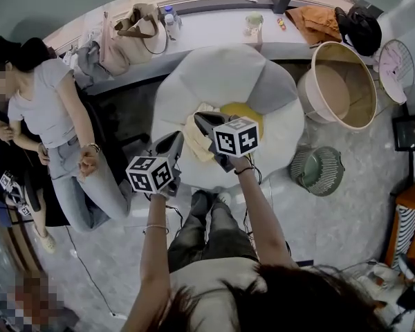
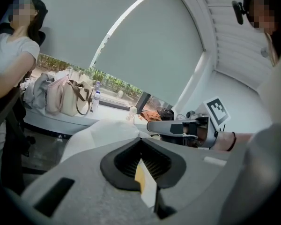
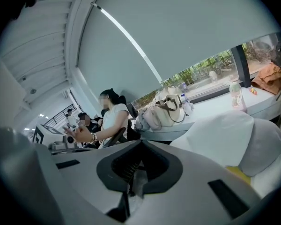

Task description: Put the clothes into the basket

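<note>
A cream garment point(image 1: 196, 142) lies bunched on a white round cushion point(image 1: 214, 75), next to a yellow cloth point(image 1: 243, 111). My left gripper point(image 1: 175, 144) is shut on a fold of the cream garment point(image 2: 145, 182), which sticks out between its jaws point(image 2: 143, 161). My right gripper point(image 1: 203, 123) is shut too, with a thin pale strip of cloth point(image 3: 139, 185) pinched between its jaws point(image 3: 136, 170). In the left gripper view the right gripper point(image 2: 153, 127) reaches in from the right. The large beige basket point(image 1: 363, 113) stands on the floor to the right of the cushion.
A seated person point(image 1: 52, 116) is close on the left. Handbags point(image 1: 135, 33) and a bottle point(image 1: 254, 23) stand on the counter behind, with an orange cloth point(image 1: 311, 21) and a black bag point(image 1: 360, 26). A small green wire basket point(image 1: 317, 171) sits right of my arm.
</note>
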A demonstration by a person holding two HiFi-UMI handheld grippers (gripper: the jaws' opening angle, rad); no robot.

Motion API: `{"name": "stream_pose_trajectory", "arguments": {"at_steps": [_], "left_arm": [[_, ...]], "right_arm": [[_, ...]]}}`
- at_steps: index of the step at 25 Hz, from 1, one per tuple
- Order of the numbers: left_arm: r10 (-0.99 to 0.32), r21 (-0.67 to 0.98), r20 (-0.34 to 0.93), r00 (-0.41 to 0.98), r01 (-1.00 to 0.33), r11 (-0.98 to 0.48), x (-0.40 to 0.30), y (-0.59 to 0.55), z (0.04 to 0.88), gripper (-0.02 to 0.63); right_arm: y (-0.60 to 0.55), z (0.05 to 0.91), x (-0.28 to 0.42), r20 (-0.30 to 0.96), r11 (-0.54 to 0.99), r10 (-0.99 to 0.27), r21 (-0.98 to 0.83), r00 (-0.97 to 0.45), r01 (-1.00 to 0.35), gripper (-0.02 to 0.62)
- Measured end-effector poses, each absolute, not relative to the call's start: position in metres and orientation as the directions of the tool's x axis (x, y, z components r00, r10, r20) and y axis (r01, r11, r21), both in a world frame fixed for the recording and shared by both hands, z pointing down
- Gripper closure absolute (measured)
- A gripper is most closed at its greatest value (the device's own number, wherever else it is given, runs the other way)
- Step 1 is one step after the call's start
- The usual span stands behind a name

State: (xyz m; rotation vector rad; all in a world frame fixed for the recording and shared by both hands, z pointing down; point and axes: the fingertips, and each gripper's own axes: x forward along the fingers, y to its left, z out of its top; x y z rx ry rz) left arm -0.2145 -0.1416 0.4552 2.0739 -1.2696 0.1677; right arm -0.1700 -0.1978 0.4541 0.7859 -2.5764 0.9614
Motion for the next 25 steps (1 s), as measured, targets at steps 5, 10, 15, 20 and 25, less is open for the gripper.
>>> {"name": "stream_pose_trajectory", "arguments": {"at_steps": [5,10,15,20,25], "left_arm": [[-0.692,0.499,0.473,0.544,-0.814,-0.298,-0.222,-0.155,0.49,0.595],[-0.649,0.492,0.501,0.572,-0.806,-0.33,-0.227,-0.171,0.524,0.595],[-0.608,0.517,0.517,0.602,-0.786,-0.339,-0.225,-0.165,0.556,0.595],[-0.566,0.534,0.543,0.62,-0.775,-0.337,-0.226,-0.164,0.593,0.595],[-0.546,0.552,0.566,0.618,-0.776,-0.305,-0.233,-0.168,0.629,0.595]], "right_arm": [[-0.211,0.49,-0.17,0.45,0.596,-0.389,-0.543,-0.804,-0.592,0.586],[-0.223,0.52,-0.177,0.457,0.577,-0.38,-0.562,-0.804,-0.592,0.586],[-0.211,0.561,-0.174,0.511,0.543,-0.353,-0.571,-0.784,-0.616,0.586],[-0.211,0.602,-0.176,0.53,0.499,-0.345,-0.596,-0.774,-0.63,0.586],[-0.211,0.646,-0.176,0.545,0.435,-0.326,-0.638,-0.772,-0.635,0.586]]}}
